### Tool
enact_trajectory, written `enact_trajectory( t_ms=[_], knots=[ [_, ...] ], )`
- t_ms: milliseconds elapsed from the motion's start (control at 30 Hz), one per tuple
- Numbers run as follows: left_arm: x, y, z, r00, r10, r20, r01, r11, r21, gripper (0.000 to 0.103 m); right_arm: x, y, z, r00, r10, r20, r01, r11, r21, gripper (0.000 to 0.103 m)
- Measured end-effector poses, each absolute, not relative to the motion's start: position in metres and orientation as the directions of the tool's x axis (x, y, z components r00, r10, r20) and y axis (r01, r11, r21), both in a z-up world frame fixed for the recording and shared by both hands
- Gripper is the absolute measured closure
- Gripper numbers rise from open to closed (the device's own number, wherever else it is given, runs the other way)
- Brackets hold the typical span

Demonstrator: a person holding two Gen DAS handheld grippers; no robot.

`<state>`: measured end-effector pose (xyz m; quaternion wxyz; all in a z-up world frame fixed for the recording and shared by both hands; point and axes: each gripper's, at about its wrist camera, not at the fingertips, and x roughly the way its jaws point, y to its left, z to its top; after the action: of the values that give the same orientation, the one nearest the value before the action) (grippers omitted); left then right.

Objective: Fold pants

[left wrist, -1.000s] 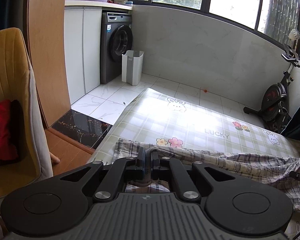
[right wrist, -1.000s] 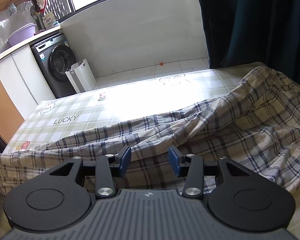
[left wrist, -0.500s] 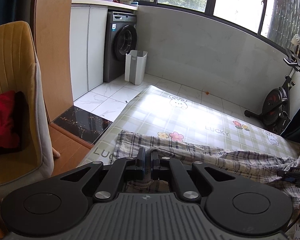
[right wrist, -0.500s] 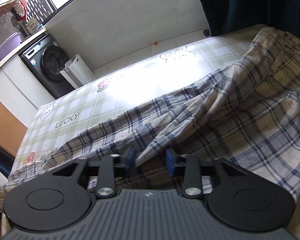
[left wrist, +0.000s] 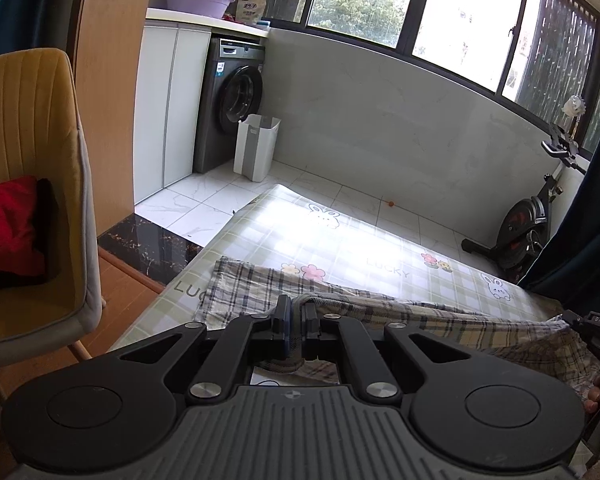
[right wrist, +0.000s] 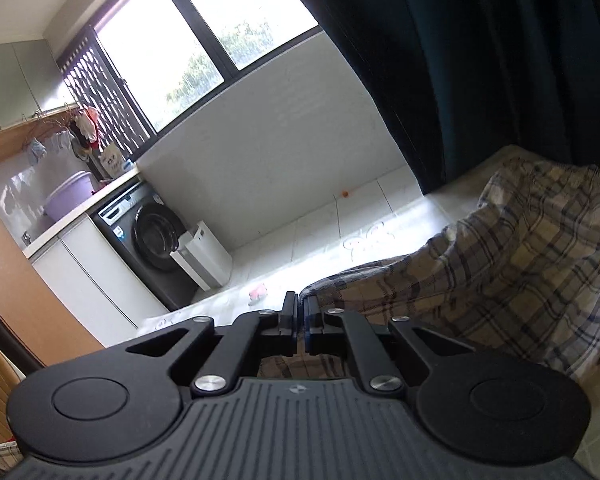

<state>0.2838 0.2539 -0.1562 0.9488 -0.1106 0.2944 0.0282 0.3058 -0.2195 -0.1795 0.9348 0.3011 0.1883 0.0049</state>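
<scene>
pants [left wrist: 440, 316] strung across worktop [left wrist: 340, 240] | left gripper [left wrist: 296, 322] jaws pinching a fold | right gripper [right wrist: 301, 316] jaws pinching an edge | cloth light, limp, sags between grips | best hold: hems and waistband, kept taut

We are reading "LUCKY" printed on the checked table cover [left wrist: 388, 240] in the left wrist view, pale in the glare, and the letters "LUC" showing again near its left edge, cut off by the plaid pants [left wrist: 256, 288]. We are making out "BAS" on a small black label [left wrist: 599, 320] at the right edge. The bag [left wrist: 253, 9] on the counter is bearing print too small to read.
</scene>
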Motion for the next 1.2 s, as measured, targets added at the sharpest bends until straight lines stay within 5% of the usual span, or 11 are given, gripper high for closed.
enact_trajectory(
  t_ms=[500, 933, 1033, 1100, 1200],
  knots=[
    [0.464, 0.284, -0.254, 0.697, 0.072, -0.713, -0.247, 0.958, -0.146, 0.097, 0.428, -0.165, -0.227, 0.849, 0.101, -0.519, 0.107, 0.929, 0.355, 0.100],
    [0.524, 0.299, -0.279, 0.631, 0.066, -0.773, -0.282, 0.948, -0.148, 0.097, 0.474, -0.153, -0.248, 0.804, 0.087, -0.588, 0.134, 0.937, 0.322, 0.100],
    [0.534, 0.300, -0.289, 0.603, 0.082, -0.794, -0.284, 0.951, -0.118, 0.086, 0.484, -0.154, -0.256, 0.783, 0.083, -0.617, 0.156, 0.934, 0.323, 0.098],
    [0.533, 0.304, -0.286, 0.607, 0.117, -0.786, -0.313, 0.944, -0.102, 0.056, 0.486, -0.154, -0.257, 0.771, 0.077, -0.632, 0.159, 0.937, 0.309, 0.095],
    [0.523, 0.312, -0.271, 0.640, 0.136, -0.757, -0.327, 0.939, -0.107, 0.054, 0.475, -0.154, -0.250, 0.784, 0.080, -0.615, 0.138, 0.944, 0.299, 0.078]
  ],
)
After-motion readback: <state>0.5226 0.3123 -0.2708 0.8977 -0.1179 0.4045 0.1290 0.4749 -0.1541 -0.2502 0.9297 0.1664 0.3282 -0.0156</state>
